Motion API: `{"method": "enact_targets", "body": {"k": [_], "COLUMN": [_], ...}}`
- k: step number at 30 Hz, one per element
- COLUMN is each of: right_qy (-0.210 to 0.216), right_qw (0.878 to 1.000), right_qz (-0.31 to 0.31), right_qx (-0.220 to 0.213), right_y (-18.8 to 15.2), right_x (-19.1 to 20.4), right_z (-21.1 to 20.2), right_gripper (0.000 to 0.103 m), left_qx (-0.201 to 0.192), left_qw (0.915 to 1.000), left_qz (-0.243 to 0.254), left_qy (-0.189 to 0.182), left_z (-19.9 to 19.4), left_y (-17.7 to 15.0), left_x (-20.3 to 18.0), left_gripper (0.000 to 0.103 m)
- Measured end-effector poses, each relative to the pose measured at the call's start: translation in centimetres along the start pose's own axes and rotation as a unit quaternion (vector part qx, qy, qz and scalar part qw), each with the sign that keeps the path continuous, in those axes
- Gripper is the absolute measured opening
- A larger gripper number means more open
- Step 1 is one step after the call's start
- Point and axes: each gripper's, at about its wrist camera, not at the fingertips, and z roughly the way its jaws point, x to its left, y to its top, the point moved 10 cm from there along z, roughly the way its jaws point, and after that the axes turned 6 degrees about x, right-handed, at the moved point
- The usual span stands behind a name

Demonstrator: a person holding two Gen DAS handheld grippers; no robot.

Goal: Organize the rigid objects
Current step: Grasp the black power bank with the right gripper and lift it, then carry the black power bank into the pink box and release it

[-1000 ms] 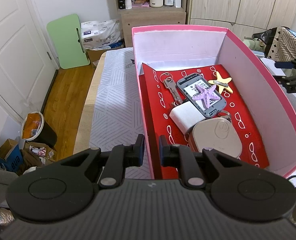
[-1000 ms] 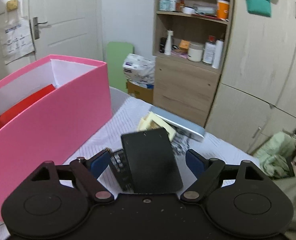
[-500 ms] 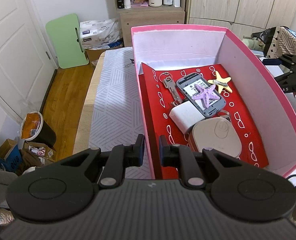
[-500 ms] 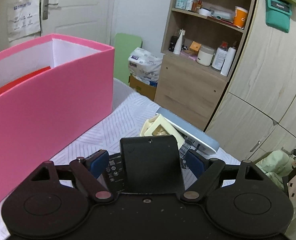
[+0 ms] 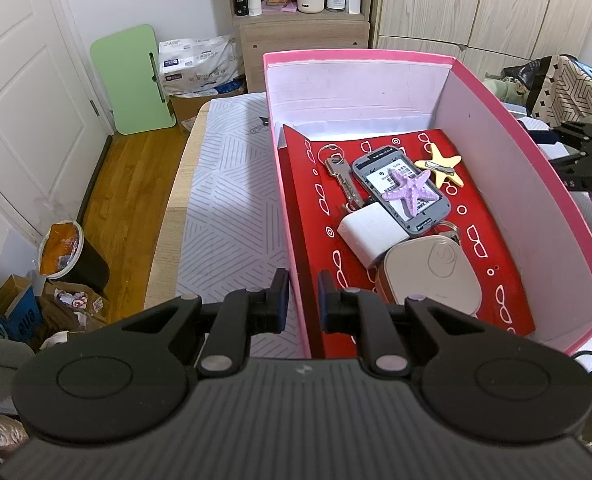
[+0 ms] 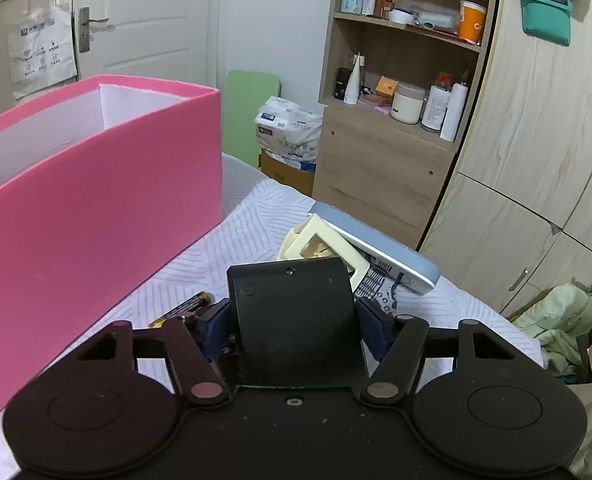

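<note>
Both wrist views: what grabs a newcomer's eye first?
The big pink box dominates, open on the patterned cloth, with a purple starfish lying on a grey phone over its red liner. The left gripper straddles the box's near-left wall. Outside the box, the right gripper is shut on a flat black device, with a battery lying just beyond it.

Battery (image 6: 184, 309) half hidden behind right claw (image 6: 292, 320)

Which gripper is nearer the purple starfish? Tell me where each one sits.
Left. The left gripper is clamped on the pink box's near wall, with the purple starfish inside just ahead. The right gripper is outside the box, holding a black device.
</note>
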Motion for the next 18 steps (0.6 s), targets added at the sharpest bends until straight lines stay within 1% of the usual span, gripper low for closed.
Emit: {"method": "enact_targets", "body": {"k": [4,7,12,18], "right_qy": [0.003,0.0,0.013,0.024], "right_qw": [1.0,1.0,0.998,0.994], "right_qz": [0.004,0.02,0.044,0.051], "right_qx": [-0.006,-0.015,-0.05,-0.09], "right_y": [-0.6,-1.2,-1.7,-1.3], "right_x": [0.4,0.4,1.2,2.7], "right_z": [-1.1,-2.2,-5.6,-9.3], "right_gripper": [0.07,0.07,0.069,0.069], "left_qx": [0.0,0.001,0.001,0.001], "left_qw": [1.0,1.0,1.0,1.0], "left_qz": [-0.001,-0.001,0.001,-0.001], "left_qy": [-0.001,-0.001,0.0,-0.001], "left_z": [0.0,0.0,0.0,0.0], "left_y": [0.0,0.0,0.0,0.0], "left_x": [0.0,0.0,0.0,0.0], "left_gripper": [0.013,0.013,0.013,0.013]}}
